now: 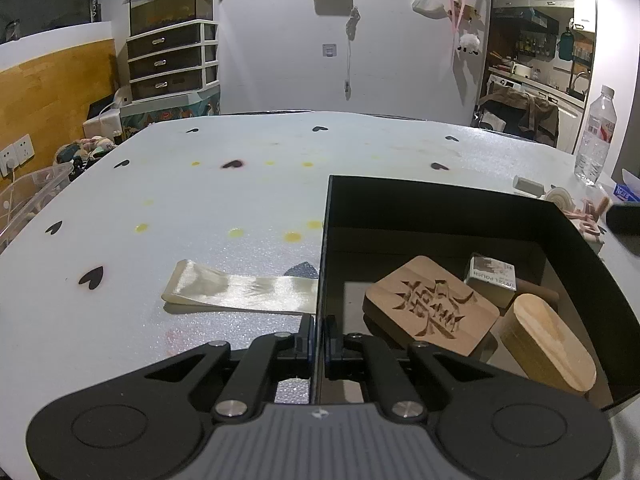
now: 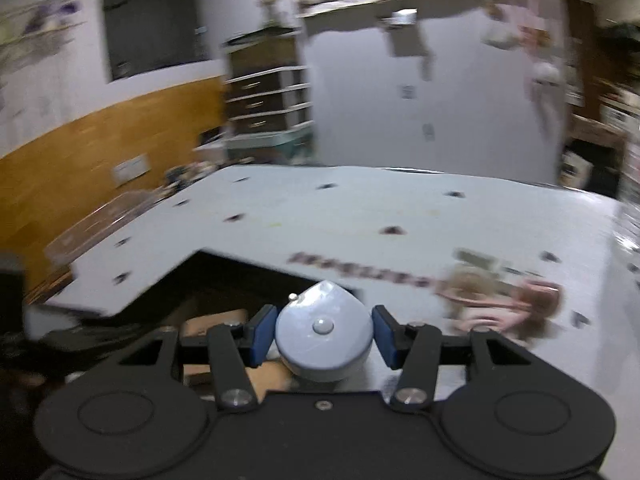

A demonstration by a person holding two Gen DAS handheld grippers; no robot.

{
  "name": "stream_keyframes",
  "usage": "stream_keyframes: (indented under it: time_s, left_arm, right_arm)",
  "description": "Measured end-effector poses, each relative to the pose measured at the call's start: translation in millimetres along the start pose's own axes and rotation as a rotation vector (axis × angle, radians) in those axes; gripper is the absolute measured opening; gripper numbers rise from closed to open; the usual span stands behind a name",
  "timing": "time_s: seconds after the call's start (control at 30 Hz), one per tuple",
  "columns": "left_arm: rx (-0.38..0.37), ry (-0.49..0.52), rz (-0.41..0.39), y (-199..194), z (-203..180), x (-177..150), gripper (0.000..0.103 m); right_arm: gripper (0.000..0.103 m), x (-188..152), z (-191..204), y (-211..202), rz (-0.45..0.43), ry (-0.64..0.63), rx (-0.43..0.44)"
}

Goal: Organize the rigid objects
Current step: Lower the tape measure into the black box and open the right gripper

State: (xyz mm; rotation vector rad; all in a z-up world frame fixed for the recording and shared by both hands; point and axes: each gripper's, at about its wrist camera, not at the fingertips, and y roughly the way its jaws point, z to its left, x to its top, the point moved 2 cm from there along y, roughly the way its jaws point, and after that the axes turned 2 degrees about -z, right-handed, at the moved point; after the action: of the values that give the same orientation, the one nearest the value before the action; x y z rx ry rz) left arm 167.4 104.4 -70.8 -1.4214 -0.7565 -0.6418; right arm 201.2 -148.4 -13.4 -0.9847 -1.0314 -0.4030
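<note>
Steadying looks to be the left gripper's (image 1: 319,338) job: its two fingers are nearly closed on the thin left wall of the open black cardboard box (image 1: 440,196), one finger outside and one inside, presumably so the box cannot slide on the white heart-printed tabletop (image 1: 240,140) while things go in. Inside the box lie a flat wooden block carved with a Chinese character (image 1: 432,306), a small grey printed carton (image 1: 491,278) behind it, and a rounded plain wooden block (image 1: 546,346) tilted against the right side. A strip of cream satin ribbon (image 1: 240,292) lies on the table, running up to the box's outer wall.

The right gripper (image 2: 324,334) holds a pale blue-grey teardrop-shaped plastic object with a centre button (image 2: 324,332) between its blue pads (image 2: 262,338), jaws about half open around it. Its view is blurred, yet the object hangs near the box's right edge, which suggests it is being carried in. Pinkish items (image 2: 504,304) on the table beyond are too smeared to identify.
</note>
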Motion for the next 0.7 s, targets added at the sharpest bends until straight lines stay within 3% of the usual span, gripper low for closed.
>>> stream_keyframes:
  time_s: [0.23,0.5,0.53,0.57,0.63,0.7]
  left_arm:
    - [0.0,0.0,0.0,0,-1,0,0.005]
    - [-0.001,0.0,0.0,0,0,0,0.005]
    - [-0.001,-0.001,0.0,0,0,0,0.005]
    - [0.0,0.0,0.0,0,-1,1,0.005]
    - [0.0,0.001,0.0,0,-1,0,0.005]
    - [0.0,0.0,0.0,0,-1,1,0.005]
  right_arm:
    - [0.053,-9,46,20,0.112,-0.073,0.167]
    - [0.054,-15,70,28,0.192,-0.072,0.202]
    - [0.057,-15,71,28,0.201,-0.076,0.198]
    - [0.068,-16,72,29,0.206,-0.081,0.195]
    - [0.079,-16,73,26,0.205,-0.088,0.193]
    - [0.081,-16,73,23,0.202,-0.087,0.197]
